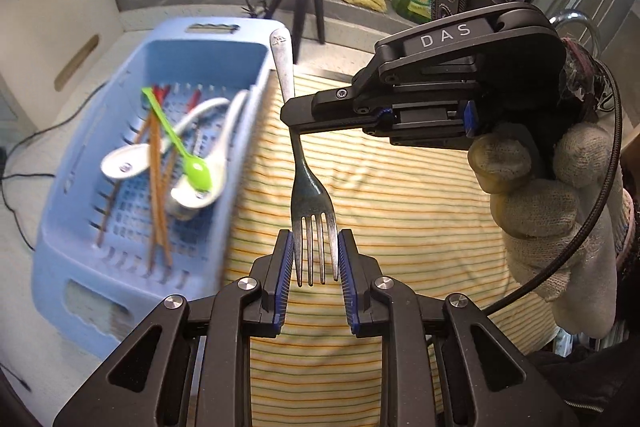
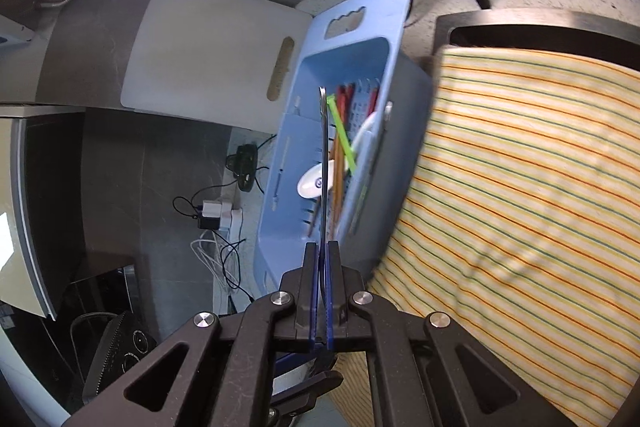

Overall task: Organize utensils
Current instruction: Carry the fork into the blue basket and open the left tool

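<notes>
Midframe, metal fork, dark and worn, tines pinched by left hand-held gripper; handle clamped in shut right hand-held gripper, gloved hand at right.

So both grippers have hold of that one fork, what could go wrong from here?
1. The left hand-held gripper pinches only the tines of the fork; a slight twist against the right hand-held gripper on the handle could lever it free.
2. If dropped, the fork would probably land on the striped cloth, not in the blue basket beside it.
</notes>
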The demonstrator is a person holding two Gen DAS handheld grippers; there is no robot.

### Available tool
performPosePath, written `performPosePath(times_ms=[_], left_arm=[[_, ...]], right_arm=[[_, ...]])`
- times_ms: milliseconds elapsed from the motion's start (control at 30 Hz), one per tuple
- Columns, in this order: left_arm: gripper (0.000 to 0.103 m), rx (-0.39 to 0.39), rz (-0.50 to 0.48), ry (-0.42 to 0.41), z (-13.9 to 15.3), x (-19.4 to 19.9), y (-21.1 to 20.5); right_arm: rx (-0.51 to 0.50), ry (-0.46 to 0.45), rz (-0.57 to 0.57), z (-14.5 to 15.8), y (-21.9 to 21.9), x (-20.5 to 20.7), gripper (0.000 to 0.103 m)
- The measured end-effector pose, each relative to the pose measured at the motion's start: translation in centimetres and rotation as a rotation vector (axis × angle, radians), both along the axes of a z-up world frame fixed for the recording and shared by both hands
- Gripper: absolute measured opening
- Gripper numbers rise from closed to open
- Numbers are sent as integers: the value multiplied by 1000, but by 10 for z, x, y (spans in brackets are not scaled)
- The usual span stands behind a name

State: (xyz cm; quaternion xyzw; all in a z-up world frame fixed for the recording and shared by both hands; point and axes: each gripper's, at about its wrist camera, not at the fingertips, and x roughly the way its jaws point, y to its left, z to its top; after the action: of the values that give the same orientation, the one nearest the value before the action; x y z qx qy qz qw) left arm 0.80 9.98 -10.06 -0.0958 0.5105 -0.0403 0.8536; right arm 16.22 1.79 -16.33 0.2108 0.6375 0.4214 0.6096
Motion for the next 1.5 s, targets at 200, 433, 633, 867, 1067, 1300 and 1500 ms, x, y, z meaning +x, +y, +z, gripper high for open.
performPosePath(times_ms=[200,433,633,867,1067,1300,1500], left_arm=[[21,23,-5,-3,-5,16,31],[20,8,-10,16,-14,31,70],[20,-10,-17,42,-30,49,92],[13,-21,-38,76,-43,63,104],[13,-27,-32,96,-53,72,111],[13,-24,-12,107,-54,80,120],[13,-14,8,113,-51,81,128]], right_arm=[[-3,13,-19,-1,35,5,3],[-41,16,-38,-10,71,13,3],[-98,22,-62,-25,90,25,3],[-167,10,-62,-37,108,35,3],[-218,9,-60,-45,120,40,3],[-257,-11,-44,-47,128,41,3],[-257,-25,-32,-44,132,40,6]])
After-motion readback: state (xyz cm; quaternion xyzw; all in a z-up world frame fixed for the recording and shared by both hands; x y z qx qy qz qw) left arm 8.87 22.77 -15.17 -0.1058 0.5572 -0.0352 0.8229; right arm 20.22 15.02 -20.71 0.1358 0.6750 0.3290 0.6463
